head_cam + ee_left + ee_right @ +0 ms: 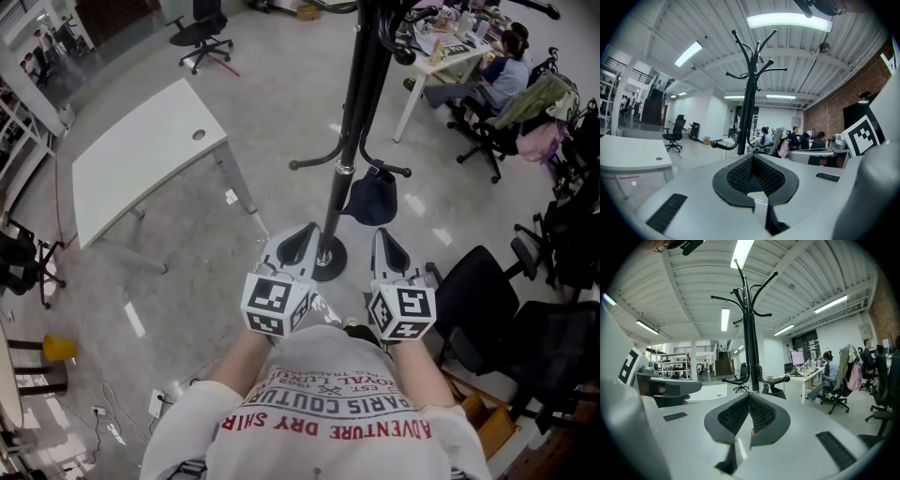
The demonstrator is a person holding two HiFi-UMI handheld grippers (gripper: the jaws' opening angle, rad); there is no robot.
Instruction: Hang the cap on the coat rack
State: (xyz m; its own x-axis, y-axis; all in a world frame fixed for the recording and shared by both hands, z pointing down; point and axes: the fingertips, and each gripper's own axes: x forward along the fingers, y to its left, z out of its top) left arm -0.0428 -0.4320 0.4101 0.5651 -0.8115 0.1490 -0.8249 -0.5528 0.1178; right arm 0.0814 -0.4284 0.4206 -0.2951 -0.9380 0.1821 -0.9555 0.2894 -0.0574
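Note:
The black coat rack (354, 122) rises in front of me on its round base (330, 261). A dark cap (373, 197) hangs from one of its lower hooks (394, 170), to the right of the pole. My left gripper (305, 236) is low, just left of the base, with its jaws shut and empty. My right gripper (384, 240) is just right of the base, below the cap and apart from it, jaws also shut with nothing held. From the right gripper (749, 395) the cap (774, 390) shows beyond the jaw tips, beside the pole (751, 343). Ahead of the left gripper (752, 158) stands the rack (749, 103).
A white table (141, 155) stands to the left. Black office chairs (483, 291) crowd the right side. A person sits at a desk (495, 80) at the back right. Another chair (202, 37) is at the far back, on grey floor.

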